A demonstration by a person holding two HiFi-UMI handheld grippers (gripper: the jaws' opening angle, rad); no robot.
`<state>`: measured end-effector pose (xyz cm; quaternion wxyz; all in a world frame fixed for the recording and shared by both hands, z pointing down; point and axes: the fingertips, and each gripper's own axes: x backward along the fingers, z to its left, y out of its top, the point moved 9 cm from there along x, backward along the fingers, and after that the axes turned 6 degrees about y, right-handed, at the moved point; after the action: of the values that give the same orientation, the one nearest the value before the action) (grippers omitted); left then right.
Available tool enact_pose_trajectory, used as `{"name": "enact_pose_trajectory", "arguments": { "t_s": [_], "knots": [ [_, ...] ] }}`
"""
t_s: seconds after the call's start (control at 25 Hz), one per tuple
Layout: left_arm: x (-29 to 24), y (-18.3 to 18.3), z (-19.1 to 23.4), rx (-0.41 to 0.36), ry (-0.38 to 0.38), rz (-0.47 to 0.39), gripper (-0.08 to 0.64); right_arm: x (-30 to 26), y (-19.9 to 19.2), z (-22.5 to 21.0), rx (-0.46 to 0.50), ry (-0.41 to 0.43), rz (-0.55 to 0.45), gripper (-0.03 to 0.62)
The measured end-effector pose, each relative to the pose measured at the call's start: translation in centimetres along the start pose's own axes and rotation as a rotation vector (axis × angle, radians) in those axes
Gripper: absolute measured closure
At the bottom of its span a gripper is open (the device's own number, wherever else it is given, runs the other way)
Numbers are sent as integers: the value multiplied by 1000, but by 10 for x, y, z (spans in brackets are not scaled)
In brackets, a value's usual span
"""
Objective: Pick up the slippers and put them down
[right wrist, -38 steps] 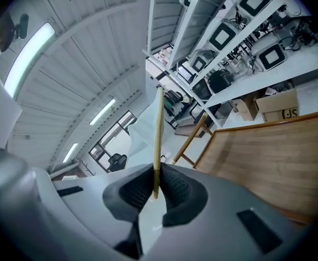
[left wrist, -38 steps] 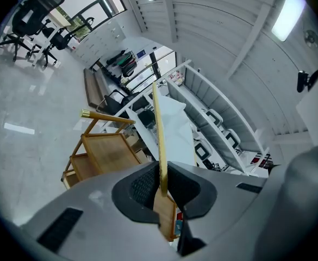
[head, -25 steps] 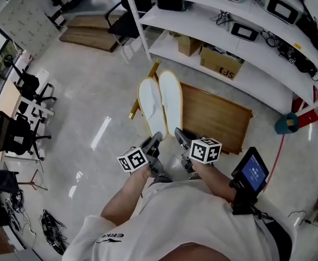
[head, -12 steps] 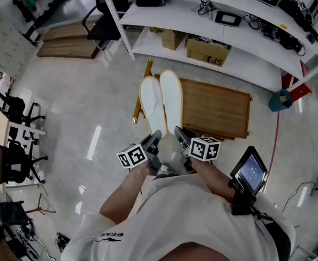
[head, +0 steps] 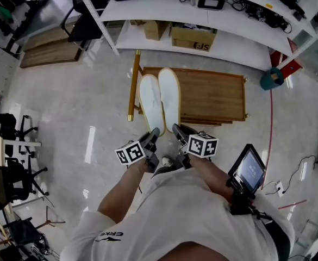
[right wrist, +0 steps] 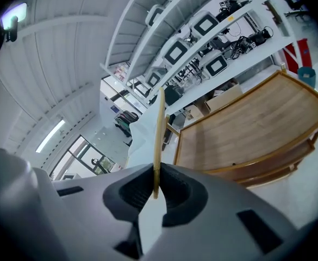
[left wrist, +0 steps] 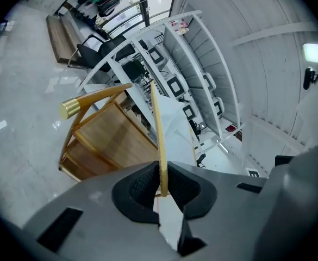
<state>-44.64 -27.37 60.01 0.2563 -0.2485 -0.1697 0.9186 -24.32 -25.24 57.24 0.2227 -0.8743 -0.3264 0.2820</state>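
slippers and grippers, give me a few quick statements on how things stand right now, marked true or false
1. The left gripper is shut on the left slipper, the right gripper on the right slipper. True.
2. Both slippers lie flat on top of the wooden rack. False: the grippers hold them up by one end, and they only overlap the rack's left edge in the head view.
3. A cardboard box sits on the lowest white shelf behind the rack. True.
4. The screen by the person's right arm is dark. False: it is lit blue.
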Motion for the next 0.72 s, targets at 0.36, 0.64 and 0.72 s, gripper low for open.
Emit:
{"name": "enact_pose_trajectory", "arguments": {
  "t_s": [0.36,0.64,0.72],
  "knots": [
    [-17,2,12,11,32,36,528,-11,0,-21,-48,-15,21,560],
    [-35,-1,26,38,72,68,528,-24,1,-42,-93,-26,53,560],
    [-41,-3,33,49,85,84,528,-28,-1,-51,-107,-37,69,560]
  ]
}}
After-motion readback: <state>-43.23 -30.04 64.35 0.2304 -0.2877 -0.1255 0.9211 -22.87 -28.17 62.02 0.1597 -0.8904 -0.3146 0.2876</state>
